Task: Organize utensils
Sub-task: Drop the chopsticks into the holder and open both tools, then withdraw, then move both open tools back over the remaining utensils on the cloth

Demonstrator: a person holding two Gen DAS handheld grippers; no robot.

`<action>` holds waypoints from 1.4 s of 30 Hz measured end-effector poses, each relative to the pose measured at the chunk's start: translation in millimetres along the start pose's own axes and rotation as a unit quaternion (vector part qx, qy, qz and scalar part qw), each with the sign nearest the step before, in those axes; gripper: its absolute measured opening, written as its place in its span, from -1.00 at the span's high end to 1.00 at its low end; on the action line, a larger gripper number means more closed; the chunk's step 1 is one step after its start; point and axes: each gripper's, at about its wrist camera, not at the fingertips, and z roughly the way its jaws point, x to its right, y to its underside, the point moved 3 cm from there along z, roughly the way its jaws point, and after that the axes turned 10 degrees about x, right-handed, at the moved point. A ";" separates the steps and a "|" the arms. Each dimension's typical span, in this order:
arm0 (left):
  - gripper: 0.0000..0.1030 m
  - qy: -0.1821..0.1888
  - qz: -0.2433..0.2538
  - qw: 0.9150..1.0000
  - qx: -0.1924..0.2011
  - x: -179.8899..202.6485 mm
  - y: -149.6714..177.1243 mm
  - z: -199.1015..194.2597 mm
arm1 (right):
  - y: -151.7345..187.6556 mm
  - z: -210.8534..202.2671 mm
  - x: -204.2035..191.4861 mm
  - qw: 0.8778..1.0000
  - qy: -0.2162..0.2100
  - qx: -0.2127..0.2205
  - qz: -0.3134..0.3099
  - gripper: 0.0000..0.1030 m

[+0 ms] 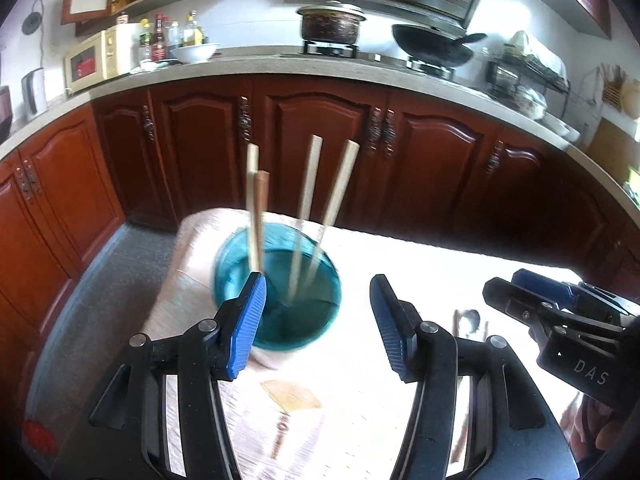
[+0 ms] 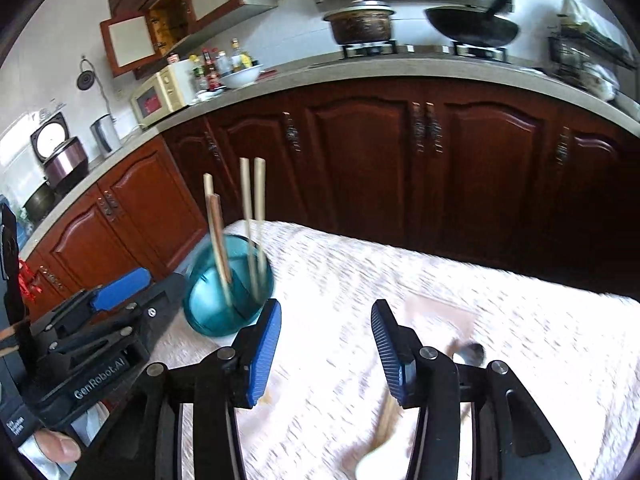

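Note:
A teal cup [image 1: 280, 280] [image 2: 228, 300] stands near the table's far left corner with several wooden chopsticks [image 1: 308, 200] [image 2: 250, 208] upright in it. My left gripper [image 1: 318, 320] is open just short of the cup, its pads clear of it. My right gripper [image 2: 326, 348] is open over the cloth with nothing between its pads. On the cloth under its right finger lie a metal spoon [image 2: 472, 354] [image 1: 470, 320], a wooden stick [image 2: 388, 416] and a white spoon [image 2: 376, 464]. Each gripper also shows in the other's view: right gripper [image 1: 516, 290], left gripper [image 2: 148, 284].
The table [image 2: 500, 280] has a white patterned cloth and ends just behind the cup. Dark red cabinets [image 1: 320, 152] run along the back under a counter with a microwave [image 1: 96, 60], pot [image 1: 330, 24] and wok [image 1: 432, 48]. A thumb [image 2: 60, 448] shows at lower left.

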 end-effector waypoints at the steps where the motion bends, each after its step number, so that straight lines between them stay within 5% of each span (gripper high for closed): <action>1: -0.04 0.003 0.002 1.000 -0.001 6.9 1.6 -1.3 | 4.1 -6.6 5.8 1.000 0.008 0.000 0.000 0.13; 21: -0.04 0.071 0.053 0.996 -0.021 105.8 31.9 -12.8 | 51.8 -75.5 90.8 0.995 0.089 -0.006 0.047 0.12; 42: -0.04 0.091 0.044 0.993 -0.064 123.4 43.6 13.1 | 67.1 -69.8 123.7 0.991 0.110 -0.021 0.076 0.12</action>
